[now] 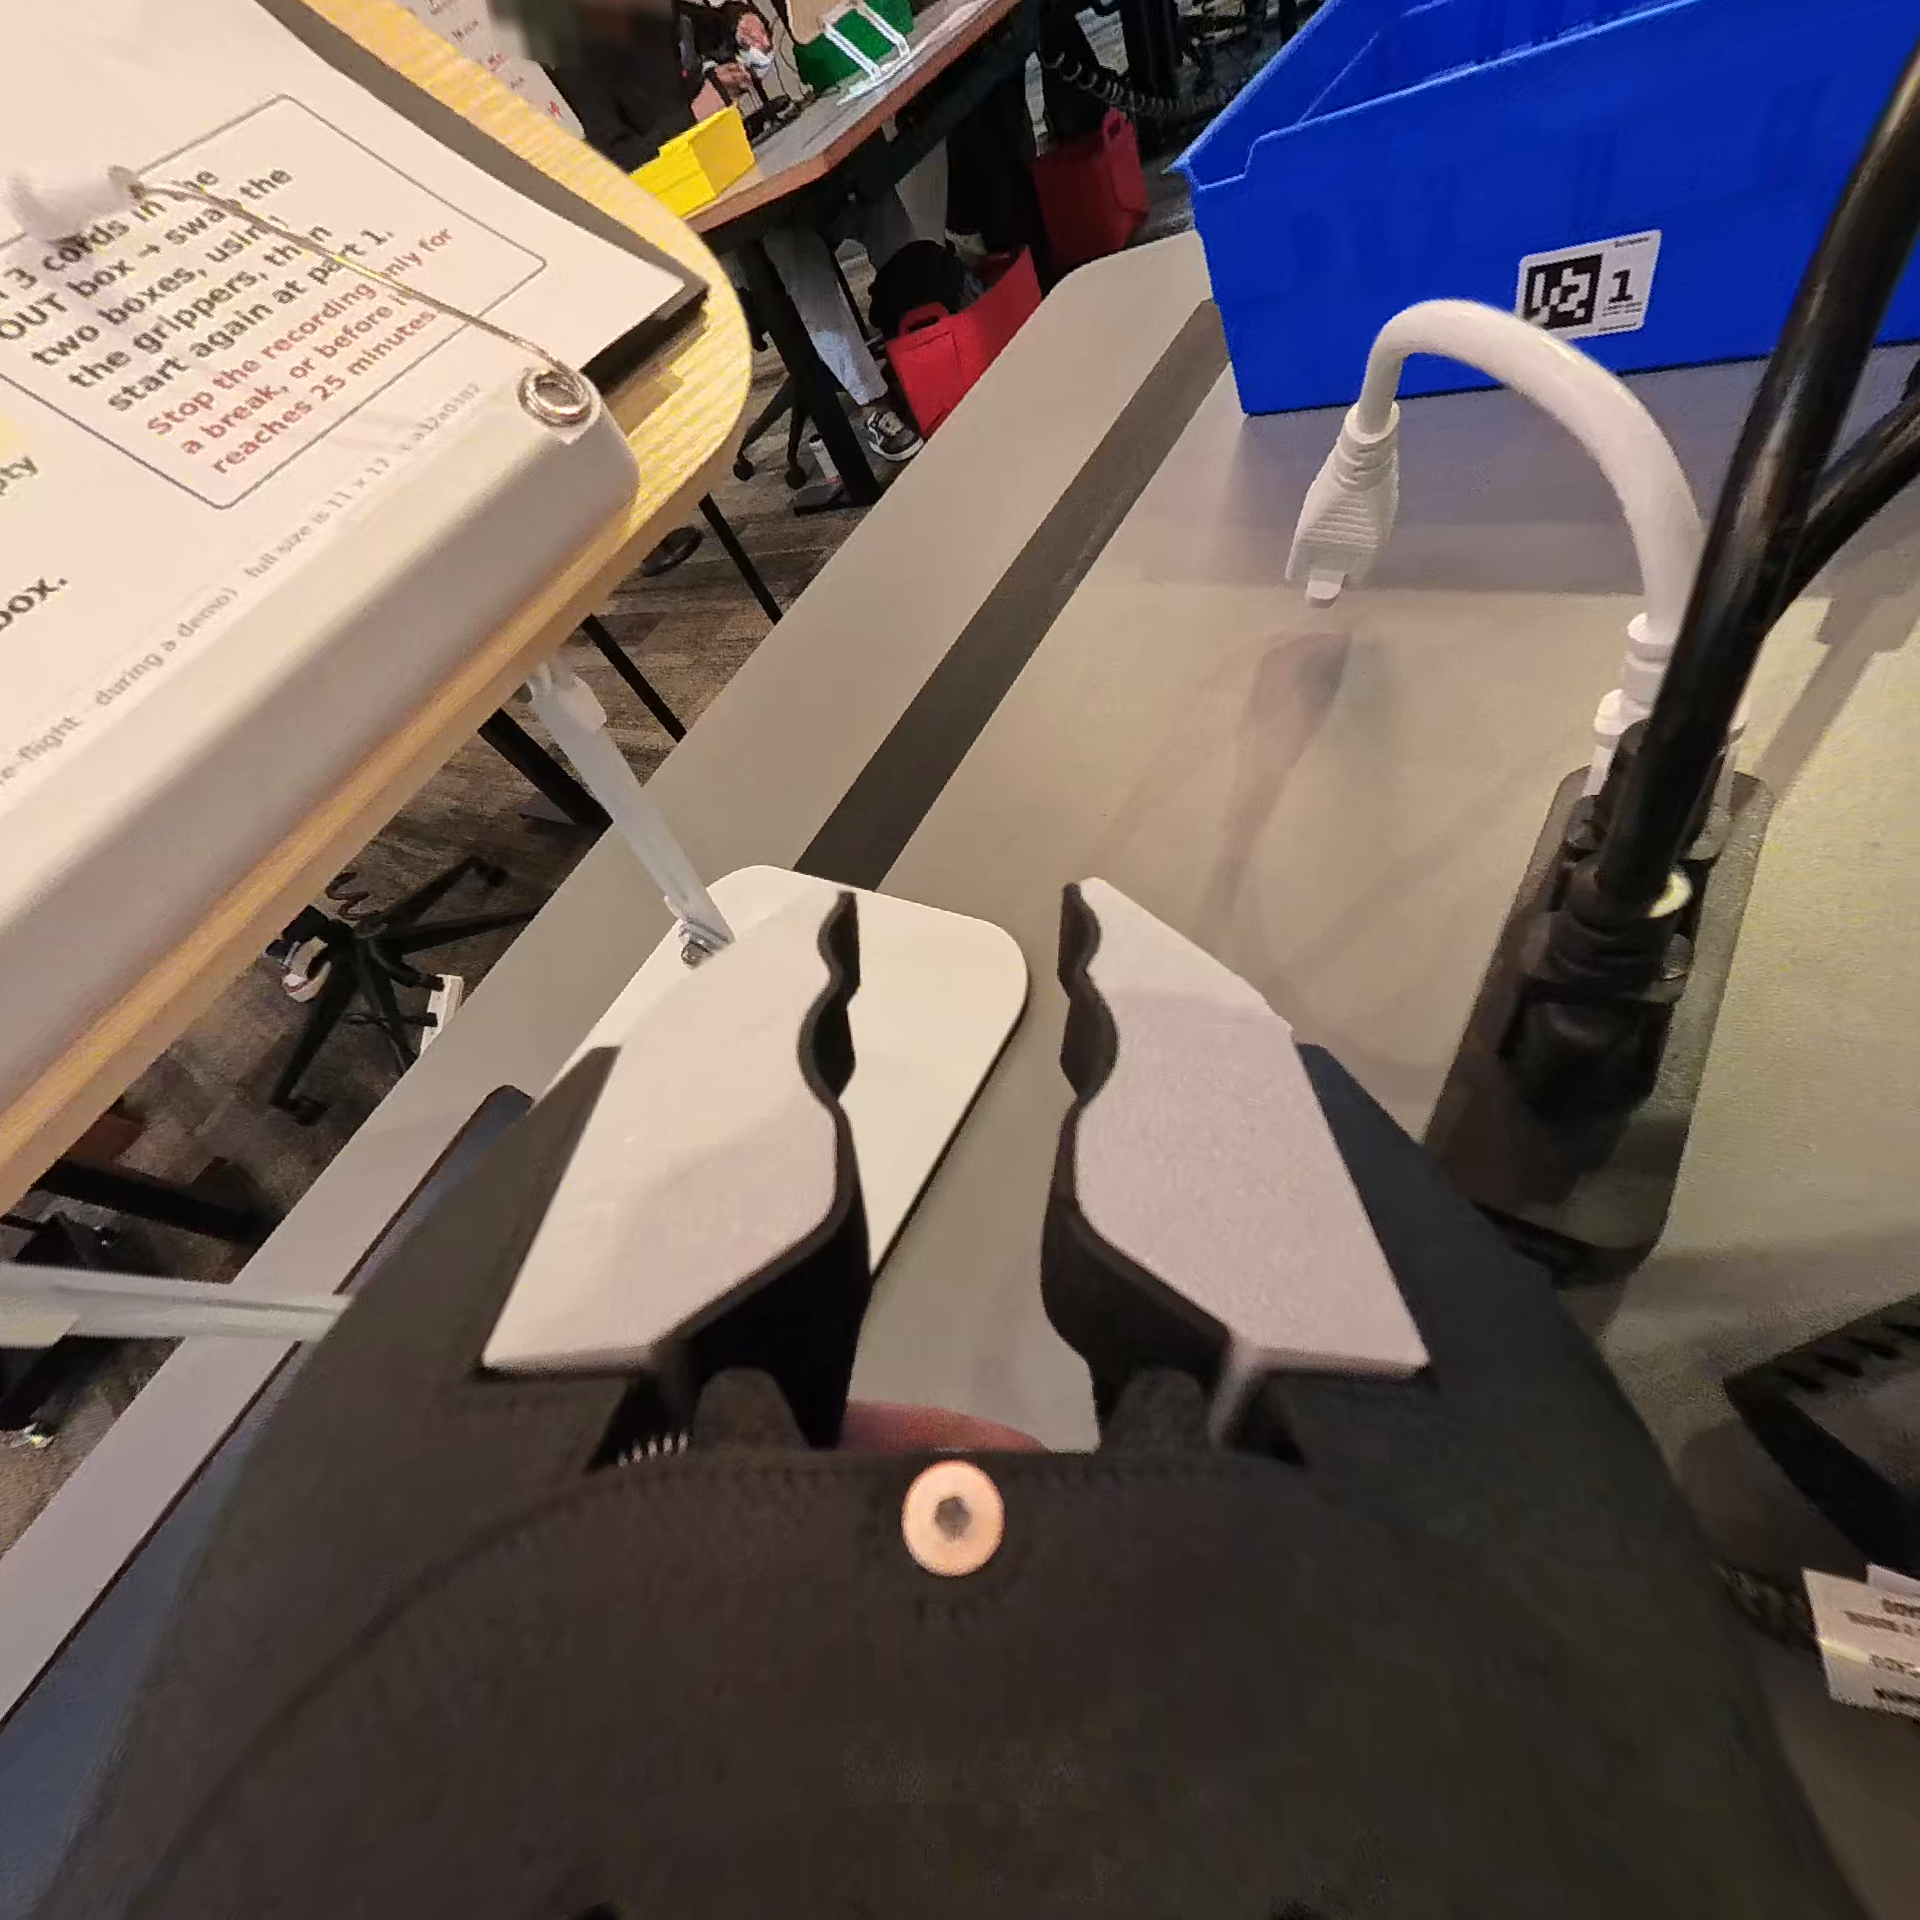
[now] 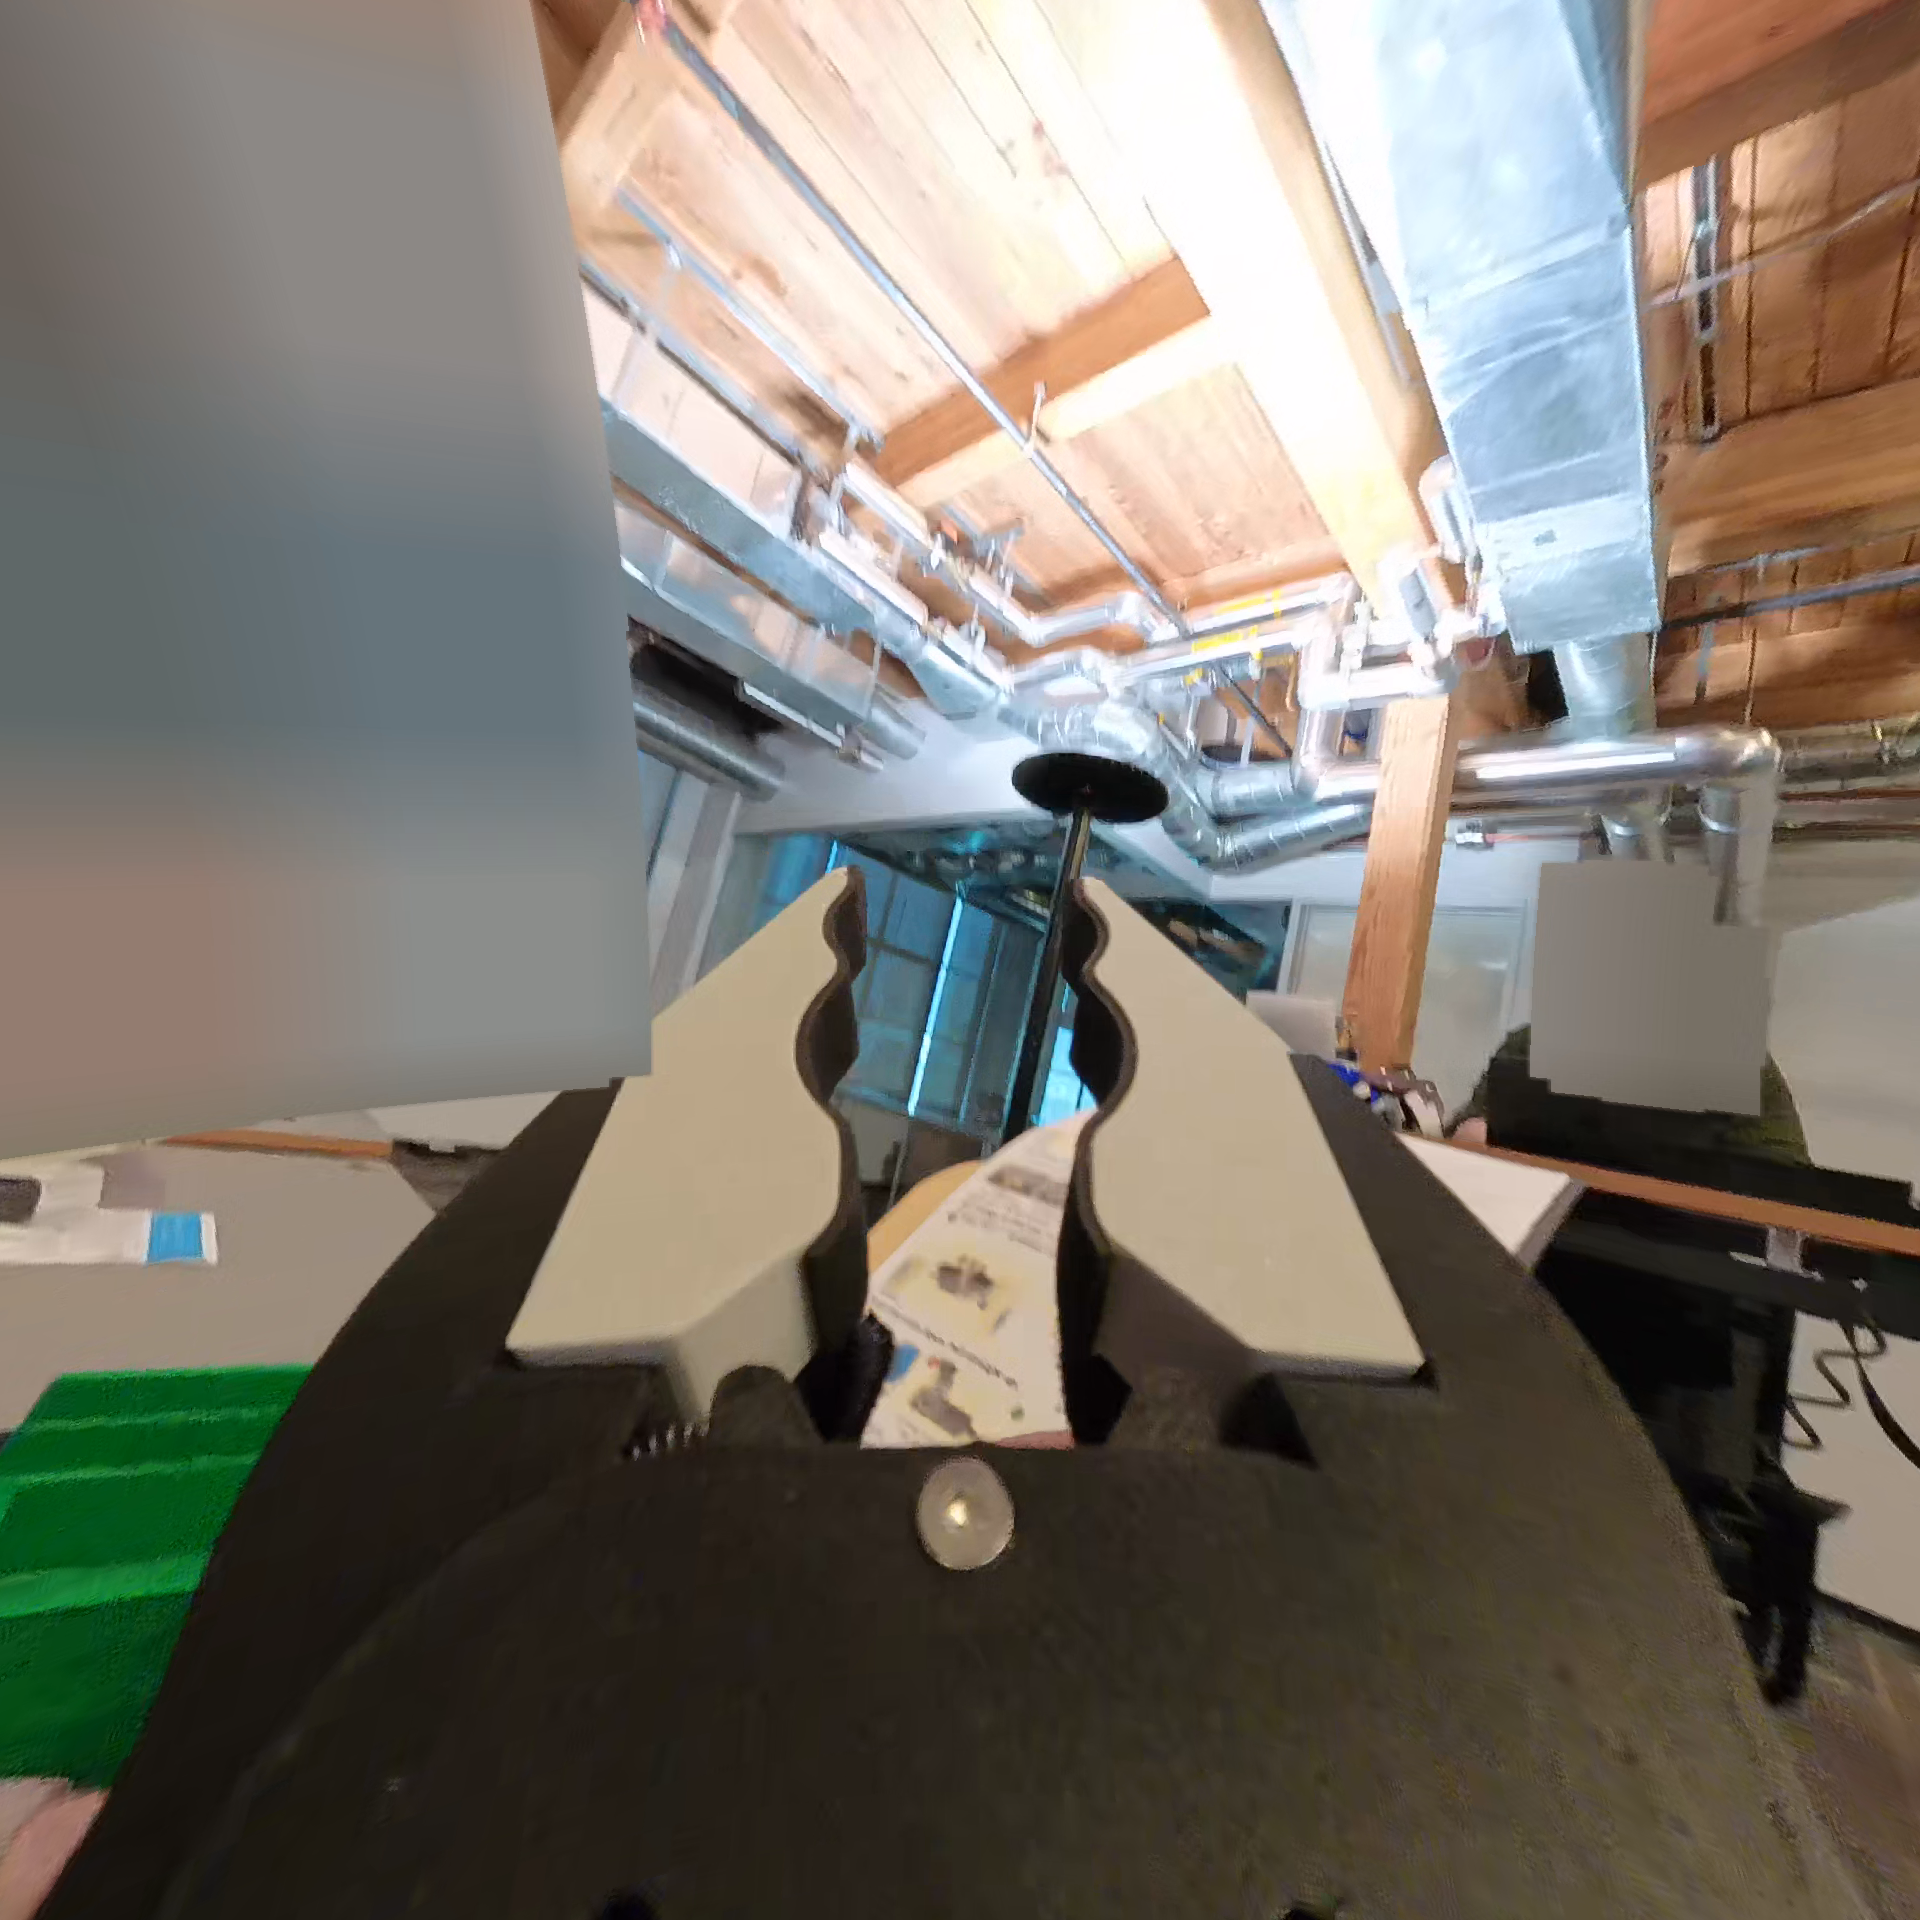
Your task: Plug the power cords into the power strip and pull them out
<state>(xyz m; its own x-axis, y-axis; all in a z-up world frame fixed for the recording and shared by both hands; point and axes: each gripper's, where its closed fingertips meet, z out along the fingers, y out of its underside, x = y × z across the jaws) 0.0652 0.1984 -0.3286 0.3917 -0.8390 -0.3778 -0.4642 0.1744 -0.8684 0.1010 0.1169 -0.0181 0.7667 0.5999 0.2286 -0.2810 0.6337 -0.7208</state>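
Left tongs (image 1: 958, 914): held apart and empty above the near edge of the grey table (image 1: 1143, 675), pointed toward its far side; nothing is gripped between the wavy inner faces.

Right tongs (image 2: 966, 914): tilted upward toward the wooden ceiling (image 2: 1039, 312) and the silver ducts (image 2: 1507, 312); the fingers are spread apart with nothing between them.

Power strip (image 1: 1538, 1039): a black strip is seen lying on the table to the right of the left tongs, running away from the camera.

Black cord (image 1: 1704, 675): its plug is seated in the power strip, and the thick cable rises steeply up and out of the right edge of the left wrist view.

White cord (image 1: 1538, 416): one end is seated in the power strip just behind the black plug; the cable arches up and over to the left, and its free white plug (image 1: 1340, 499) hangs prongs-down just above the table, unplugged.

Blue bin (image 1: 1558, 177): placed at the far side of the table behind the cords, with a square code sticker on its front wall.

Instruction sheet (image 1: 260, 364): a printed board is seen raised at the left, on a white stand (image 1: 831, 987) whose flat base lies under the left tongs.

Green box (image 2: 104, 1507): shown at the lower left of the right wrist view.
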